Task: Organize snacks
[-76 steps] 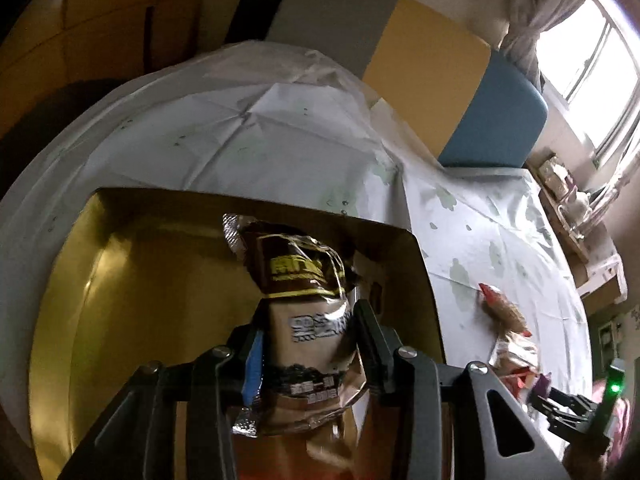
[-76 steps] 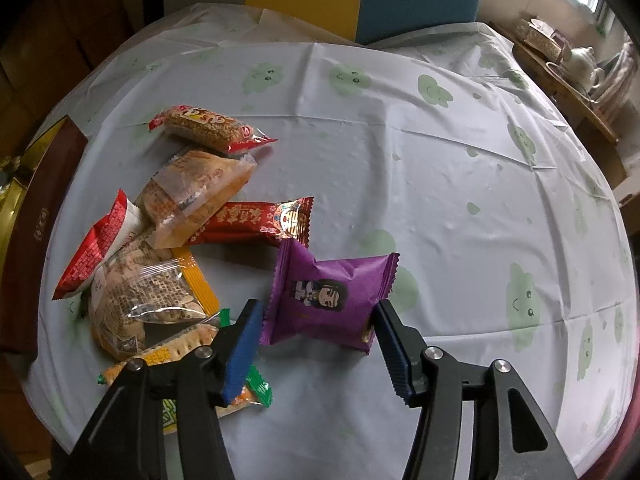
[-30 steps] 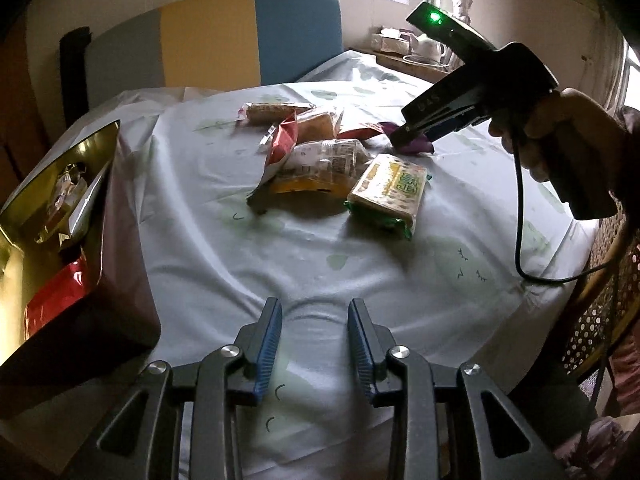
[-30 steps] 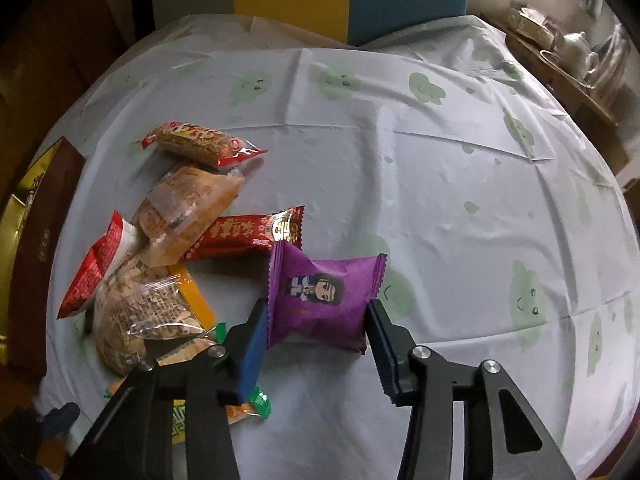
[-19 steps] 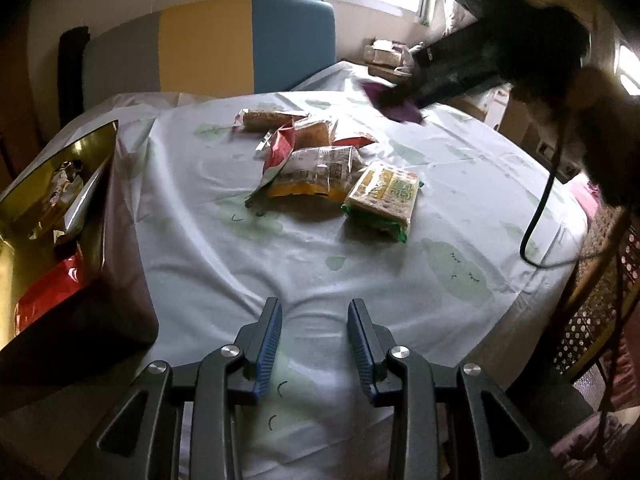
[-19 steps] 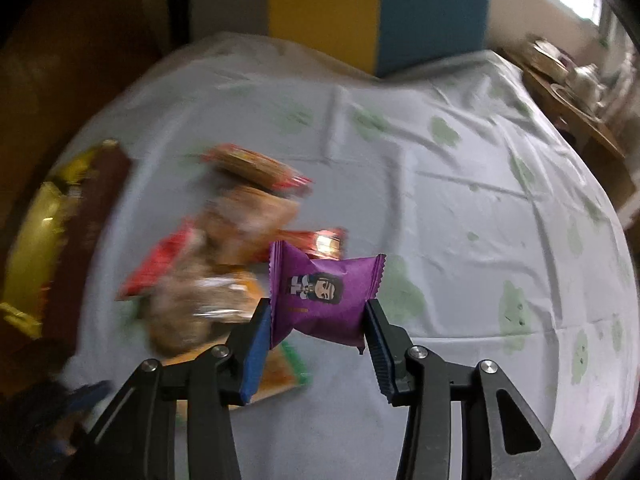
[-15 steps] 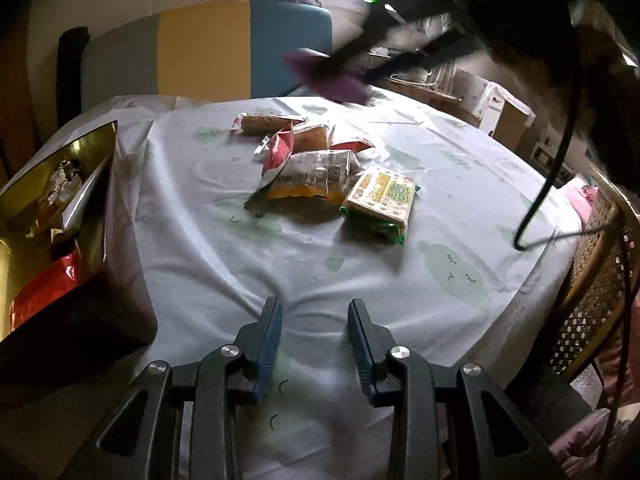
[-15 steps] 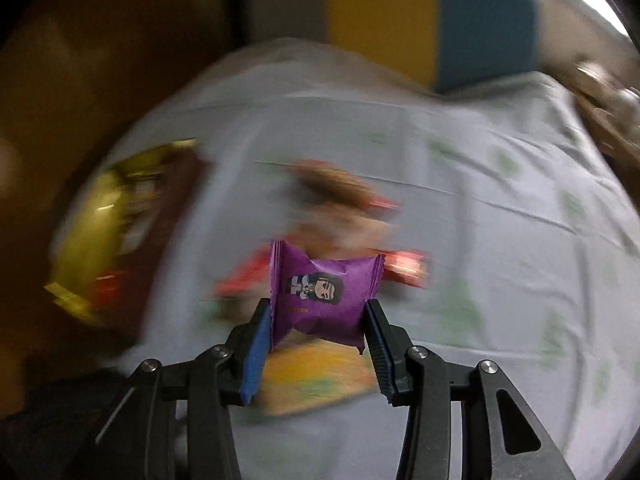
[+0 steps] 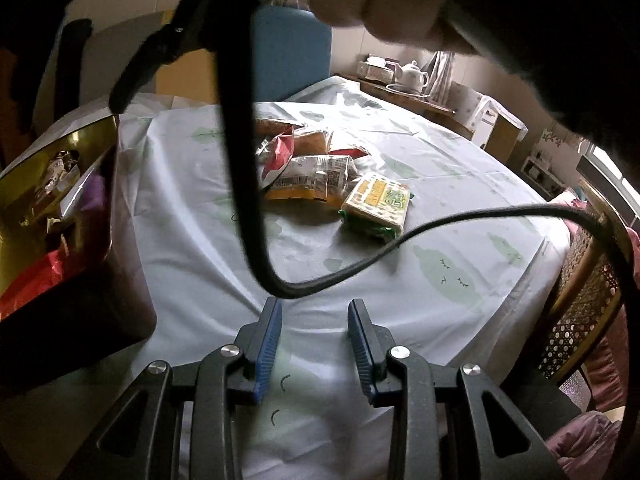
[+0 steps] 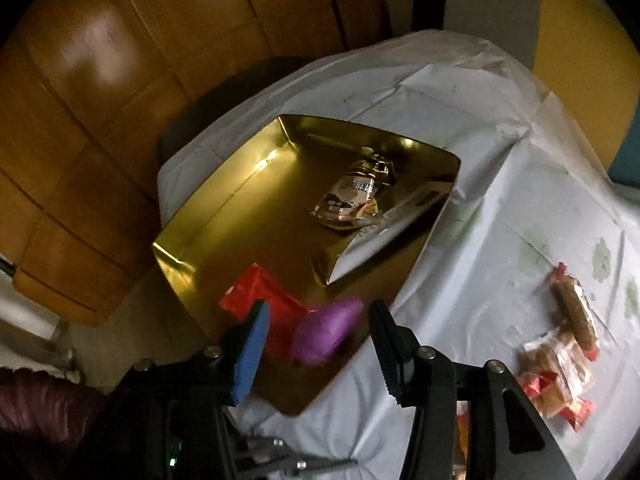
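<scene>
Right tool (image 10: 318,344) is over the near corner of the gold box (image 10: 224,208), jaws opening, and the blurred purple snack packet (image 10: 326,336) sits loose between them, clear of both pads, apparently dropping in beside the red packet (image 10: 260,300) and the brown-and-silver packet (image 10: 354,196) already inside. Left tool (image 9: 314,344) is part open, holds nothing, and hovers over the desk (image 9: 440,280). My read: three in, the rest to go — green-and-yellow pack (image 9: 378,204), clear cracker bag (image 9: 312,176) and others still piled on the cloth.
</scene>
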